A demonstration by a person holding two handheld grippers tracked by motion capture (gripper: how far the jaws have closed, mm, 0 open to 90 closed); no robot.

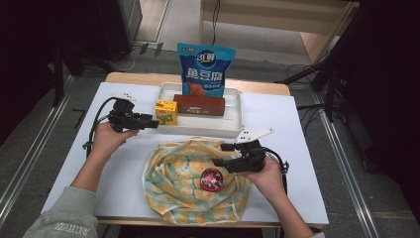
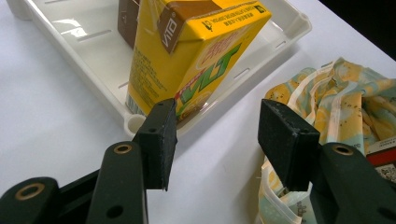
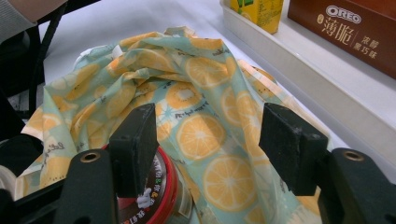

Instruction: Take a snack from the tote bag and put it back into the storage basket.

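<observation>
A white surface with a pale wooden edge showing at its far side is standing on a grey floor. Metal rails are running along the floor on both sides of it. Black cables are trailing over the floor beyond the far edge, near dark stand legs. A light wooden piece of furniture, perhaps a bench or low shelf, is sitting at the back. Both outer sides of the room are lying in deep shadow, while even light is falling on the middle.
</observation>
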